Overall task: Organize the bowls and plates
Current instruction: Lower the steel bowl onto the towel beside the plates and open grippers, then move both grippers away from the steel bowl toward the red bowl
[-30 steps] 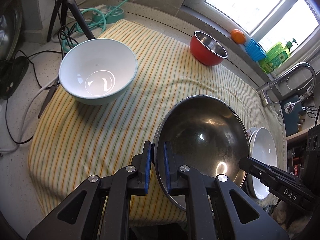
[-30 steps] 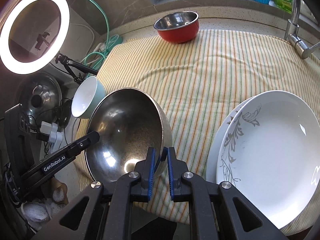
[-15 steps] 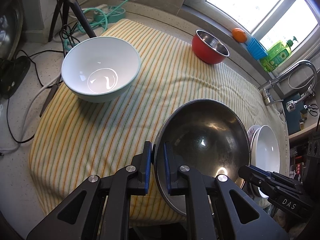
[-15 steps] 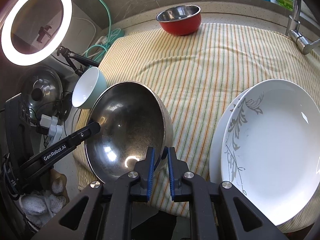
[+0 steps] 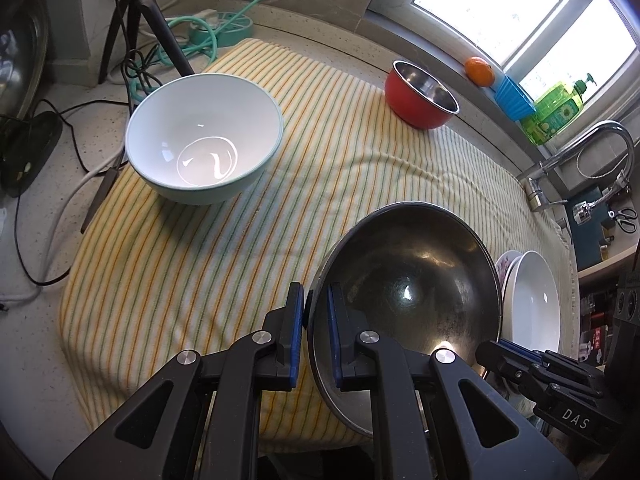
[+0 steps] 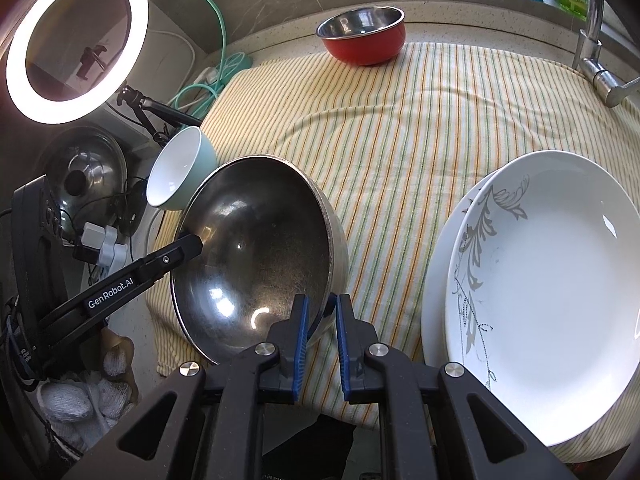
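Note:
A large steel bowl (image 5: 408,288) is held above the striped cloth by both grippers. My left gripper (image 5: 316,320) is shut on its near rim. My right gripper (image 6: 321,322) is shut on the opposite rim of the steel bowl (image 6: 256,264). A white bowl with a pale green outside (image 5: 204,136) stands on the cloth to the far left; it also shows in the right wrist view (image 6: 176,172). A red bowl with steel lining (image 5: 420,96) stands at the back. Stacked white plates (image 6: 540,288) lie at the right.
The striped cloth (image 5: 340,160) covers the counter. A tripod (image 5: 136,12), cables and a green hose lie at the back left. A faucet (image 5: 580,160), an orange, a blue cup and a soap bottle are by the window. A ring light (image 6: 76,40) glows at the left.
The steel bowl, held by both grippers, has shifted slightly toward the white bowl. The white bowl and the plates now sit closer in view.

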